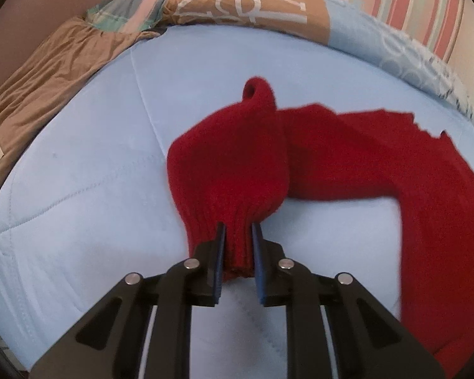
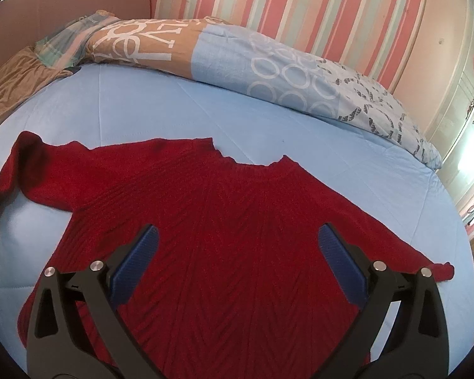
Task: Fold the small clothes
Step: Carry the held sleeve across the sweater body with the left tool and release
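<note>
**Operator:** Sweater point(image 2: 224, 221) position, please.

**Inspector:** Red knit sweater, lying spread on the light blue bed point(image 2: 161, 107). Neckline faces the far side. In the right wrist view the body lies flat, one sleeve extends right to its cuff, and the other sleeve runs left.

**Operator:** Left hand-held gripper point(image 1: 238, 230) condition?

**Inspector:** Clamped on the sweater. The ribbed cuff of the left sleeve point(image 1: 227, 170) is bunched between its blue pads point(image 1: 220, 246), both pads pressing on the knit. The sleeve balloons out beyond the jaws, with a curled fold at its far end. The remaining fabric trails to the right.

**Operator:** Right hand-held gripper point(image 2: 235, 237) condition?

**Inspector:** Jaws wide apart, nothing between the pads. It sits over the middle of the sweater body, pointing toward the neckline. Contact with the knit cannot be determined.

**Operator:** Surroundings?

**Inspector:** A rolled patterned duvet point(image 2: 268, 72) lies along the far edge of the bed. A brown cloth point(image 1: 47, 72) sits at the far left. A striped wall point(image 2: 268, 6) stands behind.
</note>
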`<state>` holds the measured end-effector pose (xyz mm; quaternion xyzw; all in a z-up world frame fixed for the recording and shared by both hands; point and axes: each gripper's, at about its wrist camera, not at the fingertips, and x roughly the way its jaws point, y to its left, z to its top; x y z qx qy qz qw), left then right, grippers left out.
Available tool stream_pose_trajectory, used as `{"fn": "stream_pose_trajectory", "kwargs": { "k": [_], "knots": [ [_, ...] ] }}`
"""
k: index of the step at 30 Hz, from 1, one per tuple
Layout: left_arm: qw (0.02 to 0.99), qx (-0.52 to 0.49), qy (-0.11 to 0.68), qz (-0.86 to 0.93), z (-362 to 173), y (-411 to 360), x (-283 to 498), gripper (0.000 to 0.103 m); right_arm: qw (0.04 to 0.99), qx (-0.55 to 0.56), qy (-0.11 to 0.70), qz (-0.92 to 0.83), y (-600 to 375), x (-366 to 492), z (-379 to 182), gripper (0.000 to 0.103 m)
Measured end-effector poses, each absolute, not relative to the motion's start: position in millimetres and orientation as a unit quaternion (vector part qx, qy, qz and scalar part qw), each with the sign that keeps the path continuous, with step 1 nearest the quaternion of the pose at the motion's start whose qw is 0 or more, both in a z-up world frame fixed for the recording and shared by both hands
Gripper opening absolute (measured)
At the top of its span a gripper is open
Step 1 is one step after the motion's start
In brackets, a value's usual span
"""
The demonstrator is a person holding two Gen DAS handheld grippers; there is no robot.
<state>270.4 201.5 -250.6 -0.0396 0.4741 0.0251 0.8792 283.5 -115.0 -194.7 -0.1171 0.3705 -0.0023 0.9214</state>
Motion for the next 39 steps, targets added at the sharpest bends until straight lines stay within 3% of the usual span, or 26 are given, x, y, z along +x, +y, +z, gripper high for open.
{"fn": "stream_pose_trajectory", "kwargs": {
  "k": [10,15,22,26,28,29,30,32,39],
  "knots": [
    [0.896,-0.133,0.403,-0.133,-195,121,329,0.016,0.921,-0.133,0.365,-0.022,-129,283,-196,0.1],
    [0.865,-0.166,0.423,-0.215,-207,52,371,0.016,0.921,-0.125,0.365,-0.055,-165,281,-192,0.1],
    [0.839,-0.139,0.439,-0.292,-211,-67,386,0.016,0.923,-0.083,0.362,-0.095,-230,282,-188,0.1],
    [0.816,-0.124,0.48,-0.298,-244,-100,383,0.017,0.922,-0.067,0.366,-0.11,-255,285,-192,0.1],
    [0.817,-0.091,0.497,-0.279,-258,-105,375,0.021,0.92,-0.061,0.371,-0.111,-261,287,-195,0.1],
    [0.818,-0.077,0.501,-0.272,-260,-103,370,0.034,0.92,-0.059,0.372,-0.11,-263,288,-197,0.1],
    [0.821,-0.068,0.501,-0.266,-260,-99,362,0.056,0.919,-0.058,0.374,-0.109,-263,289,-198,0.1],
    [0.832,-0.058,0.489,-0.254,-257,-83,347,0.074,0.918,-0.058,0.379,-0.103,-261,291,-203,0.1],
    [0.854,-0.03,0.479,-0.202,-258,-38,327,0.073,0.909,-0.068,0.408,-0.048,-231,307,-224,0.095]
  ]
}}
